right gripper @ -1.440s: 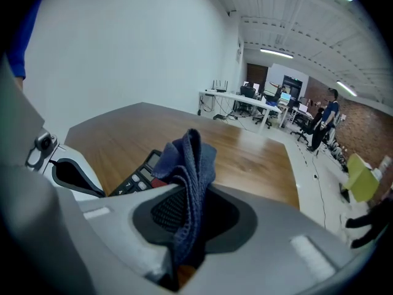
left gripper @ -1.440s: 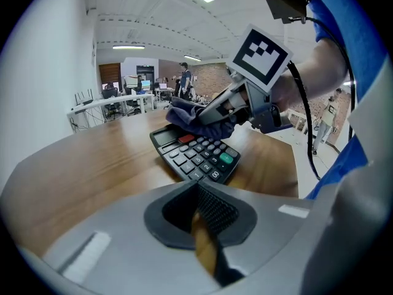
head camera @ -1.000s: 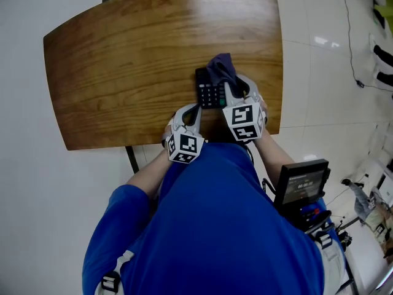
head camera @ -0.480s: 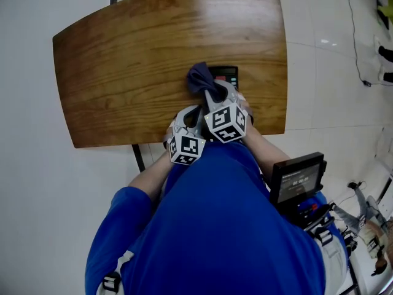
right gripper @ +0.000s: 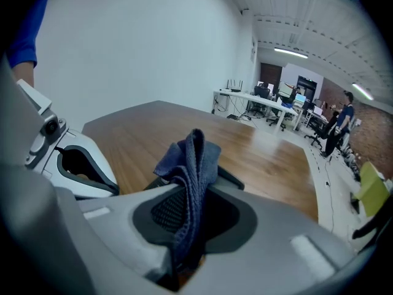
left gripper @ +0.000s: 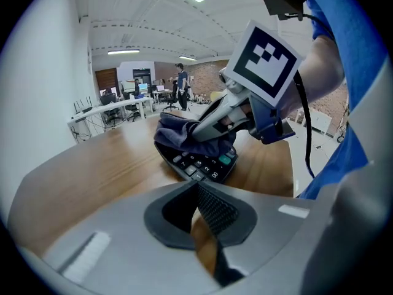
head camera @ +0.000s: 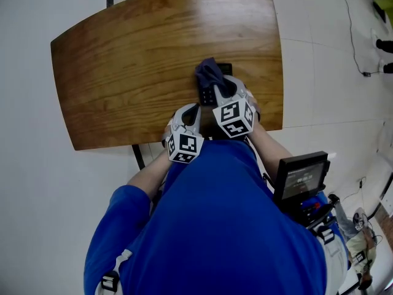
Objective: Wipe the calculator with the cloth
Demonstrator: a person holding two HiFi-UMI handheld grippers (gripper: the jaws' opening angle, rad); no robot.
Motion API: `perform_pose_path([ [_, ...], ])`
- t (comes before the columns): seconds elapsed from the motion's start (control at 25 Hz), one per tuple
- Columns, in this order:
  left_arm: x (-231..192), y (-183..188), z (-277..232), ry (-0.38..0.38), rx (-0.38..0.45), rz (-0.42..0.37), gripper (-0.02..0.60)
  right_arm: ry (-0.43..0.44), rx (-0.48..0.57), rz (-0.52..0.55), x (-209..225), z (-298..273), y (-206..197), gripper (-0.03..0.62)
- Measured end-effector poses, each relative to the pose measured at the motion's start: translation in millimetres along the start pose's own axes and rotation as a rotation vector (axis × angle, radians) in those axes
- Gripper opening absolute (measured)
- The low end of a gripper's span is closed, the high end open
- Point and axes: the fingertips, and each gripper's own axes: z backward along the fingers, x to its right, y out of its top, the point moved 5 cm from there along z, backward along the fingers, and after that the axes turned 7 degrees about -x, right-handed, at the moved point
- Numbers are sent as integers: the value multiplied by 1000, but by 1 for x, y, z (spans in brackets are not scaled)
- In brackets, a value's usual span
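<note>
Your right gripper (head camera: pixel 218 88) is pinching the dark blue cloth (head camera: pixel 209 72). In the right gripper view its jaws are closed on a fold of the knitted fabric, which stands up out of them and bunches just past the tips. The black calculator (head camera: pixel 209 94) lies flat on the wooden table (head camera: pixel 135 60), directly under those tips. The cloth bunch rests on the calculator's far end, and the key rows on the side nearer your left gripper (head camera: pixel 191 110) are bare. That gripper sits just beside the right one, to its left and closer to you, near the table's near edge. Its jaws are pressed together with nothing between them. Its tips point toward the calculator, which lies just ahead of them and apart from them. Whether the left gripper touches the tabletop cannot be told. To the right of your right gripper, past the table edge and down by your hip, is a small device with a screen (head camera: pixel 301 177). Far beyond both grippers, the gripper views show office desks (left gripper: pixel 113 109) and people (left gripper: pixel 182 86) standing in the background.
</note>
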Motion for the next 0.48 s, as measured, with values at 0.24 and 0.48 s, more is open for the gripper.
perform_pose_path([
  [0.24, -5, -2, -7, -6, 8, -3, 6, -56, -24, -35, 23, 2, -13, 67],
  [0.48, -4, -5, -8, -7, -1, -7, 6, -98, -54, -82, 40, 6, -31, 67],
])
